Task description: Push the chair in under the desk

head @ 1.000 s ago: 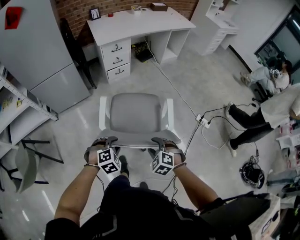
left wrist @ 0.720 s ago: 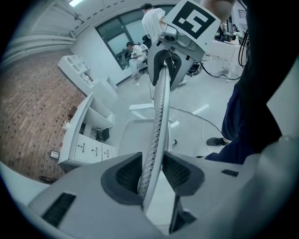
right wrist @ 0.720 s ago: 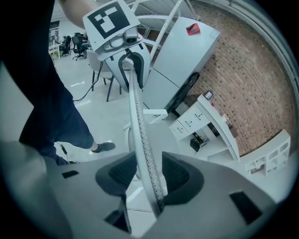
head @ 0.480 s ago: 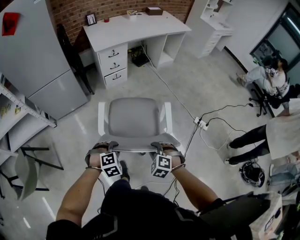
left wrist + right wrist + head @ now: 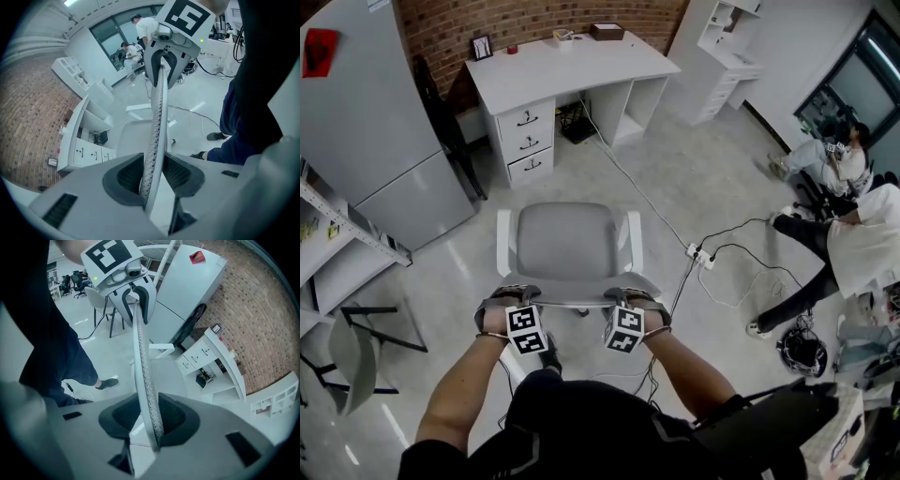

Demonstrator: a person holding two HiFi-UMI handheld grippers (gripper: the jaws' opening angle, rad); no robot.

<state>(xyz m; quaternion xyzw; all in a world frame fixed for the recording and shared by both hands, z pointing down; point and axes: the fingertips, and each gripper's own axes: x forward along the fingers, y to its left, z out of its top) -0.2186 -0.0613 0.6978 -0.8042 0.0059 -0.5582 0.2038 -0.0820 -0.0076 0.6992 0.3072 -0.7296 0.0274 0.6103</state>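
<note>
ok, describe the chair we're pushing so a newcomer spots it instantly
Find the white desk against the brick wall. In front of it, mid-room, stands the chair. Its grey seat and white armrests set it apart from the dark-legged chair by the shelves.

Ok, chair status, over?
Left gripper, right gripper just closed onto backrest. Chair short of desk, not under. Cable from under desk crosses floor ahead.
</note>
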